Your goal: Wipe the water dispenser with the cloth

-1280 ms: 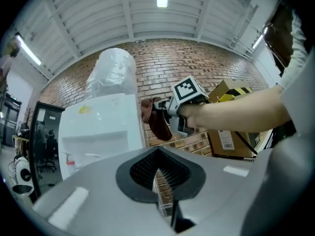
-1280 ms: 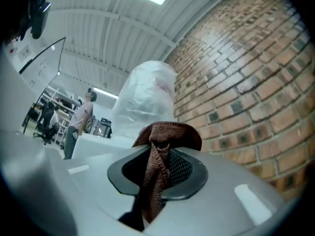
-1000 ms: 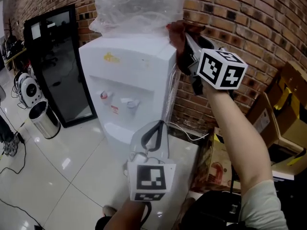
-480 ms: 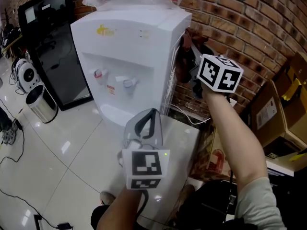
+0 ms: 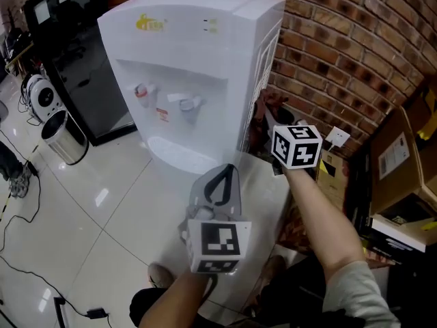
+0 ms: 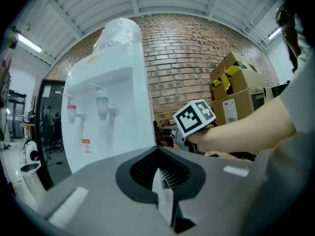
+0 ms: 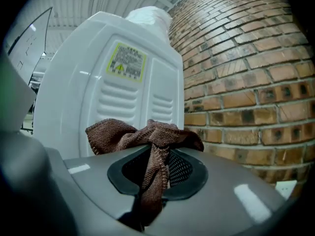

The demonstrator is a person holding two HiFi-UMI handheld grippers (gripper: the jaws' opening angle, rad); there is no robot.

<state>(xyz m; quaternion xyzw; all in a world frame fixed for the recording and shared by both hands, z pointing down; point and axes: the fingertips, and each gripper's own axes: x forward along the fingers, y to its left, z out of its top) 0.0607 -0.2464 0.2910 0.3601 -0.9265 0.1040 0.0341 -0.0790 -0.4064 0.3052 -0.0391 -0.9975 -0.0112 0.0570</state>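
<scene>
Beside the ribbed right side of the water dispenser (image 5: 191,60), near the brick wall (image 5: 341,39), the right gripper (image 7: 155,168) is clamped on the brown cloth (image 7: 147,134), seemingly mid-wipe, while the left gripper (image 6: 160,176) hangs nearer, jaws together and empty; next, the cloth needs pressing against that panel.

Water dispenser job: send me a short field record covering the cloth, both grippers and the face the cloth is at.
dispenser: white floor-standing water dispenser, upright beside red brick wall
cloth: brown terry cloth, bunched, spilling out over the jaws
right gripper: right gripper shut on the cloth
face at the cloth: vented side panel of the dispenser, on the wall side
cloth touching panel: cannot tell
left gripper: left gripper shut, nothing between its jaws, apart from the dispenser, facing its front
</scene>
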